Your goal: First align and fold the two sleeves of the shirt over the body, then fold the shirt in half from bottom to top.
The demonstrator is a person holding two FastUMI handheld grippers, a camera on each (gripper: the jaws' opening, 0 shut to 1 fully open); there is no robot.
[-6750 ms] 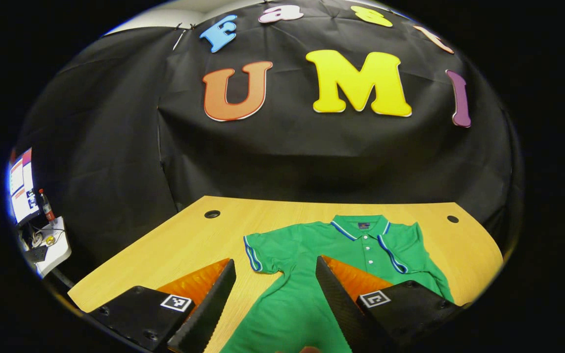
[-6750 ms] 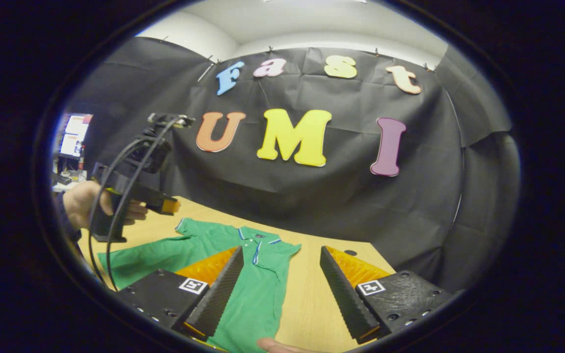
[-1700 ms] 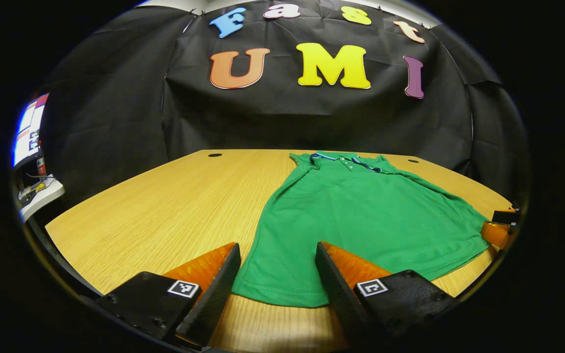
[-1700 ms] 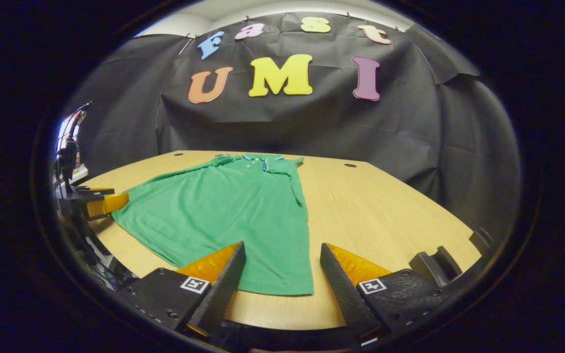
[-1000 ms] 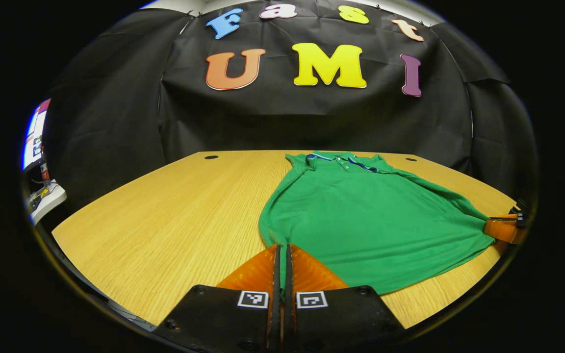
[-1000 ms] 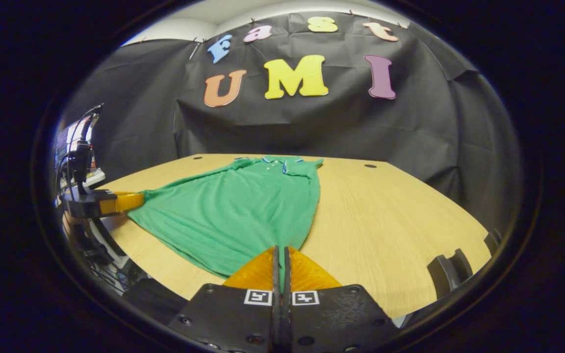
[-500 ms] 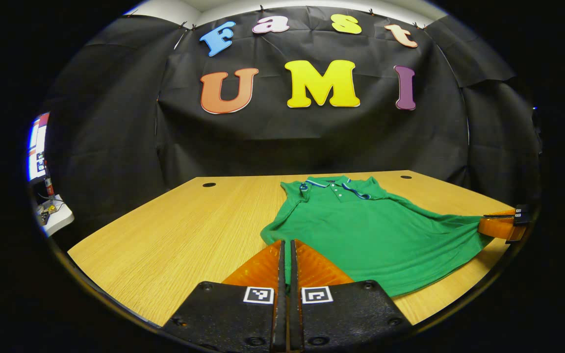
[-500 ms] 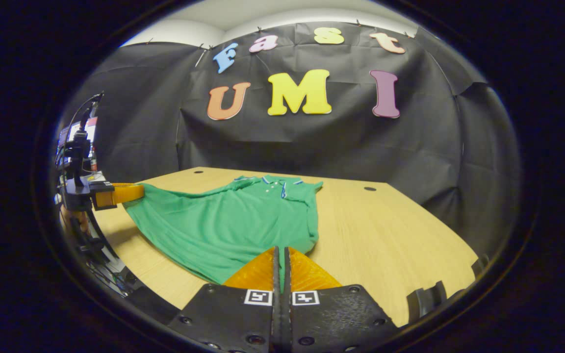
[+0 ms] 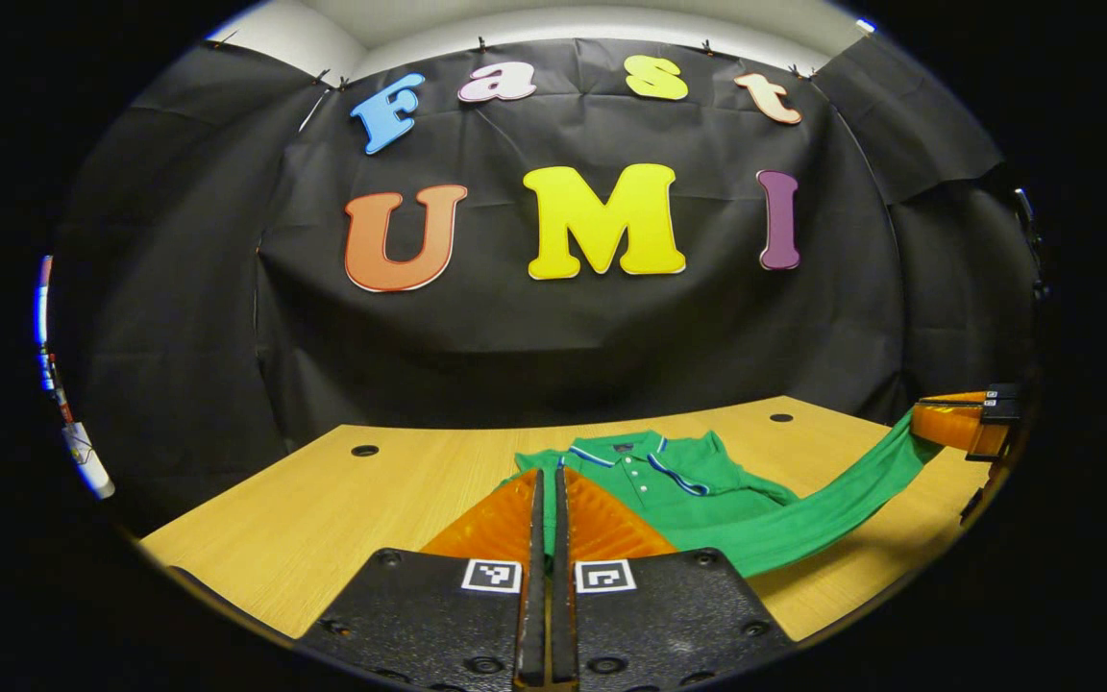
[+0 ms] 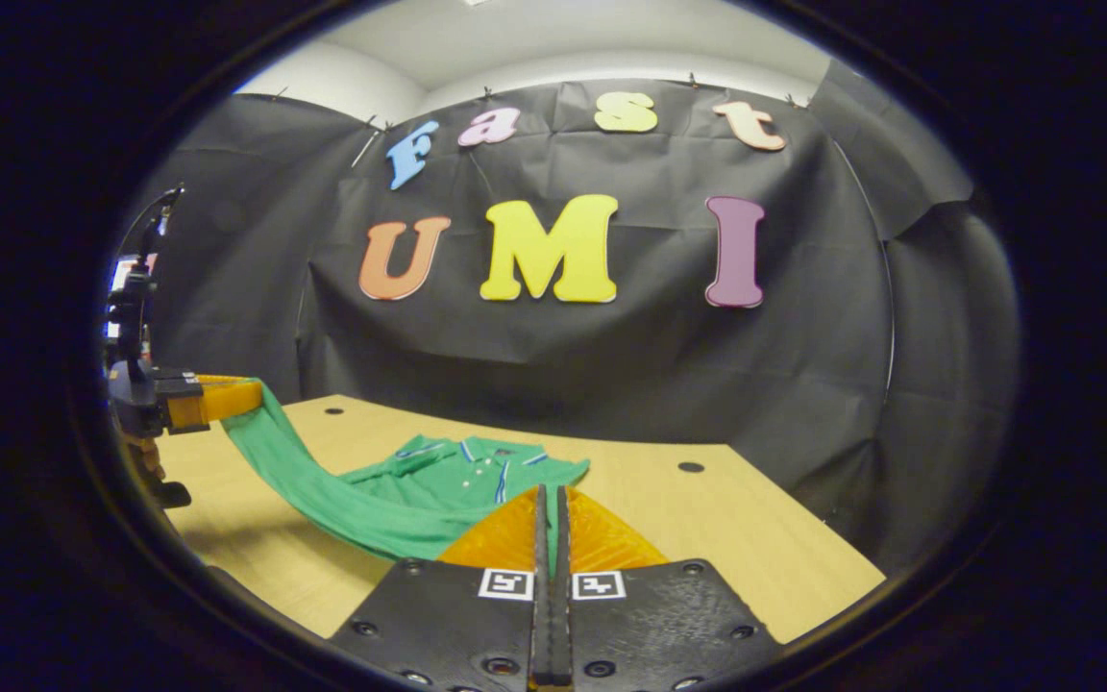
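Green shirt [image 9: 698, 481] hem hung clamped in both grippers – left gripper [image 9: 544, 500], right gripper [image 10: 551, 514] – I judged level hands should carry it towards the table's [image 9: 323, 519] far edge.

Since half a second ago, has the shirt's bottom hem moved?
Yes. The hem has risen off the table and come toward the collar, pinched by the left gripper and right gripper.

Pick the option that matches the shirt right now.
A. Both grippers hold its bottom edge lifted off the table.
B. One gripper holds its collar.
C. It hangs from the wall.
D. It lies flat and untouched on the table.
A: the left gripper and right gripper each pinch the shirt's hem, raised above the table.
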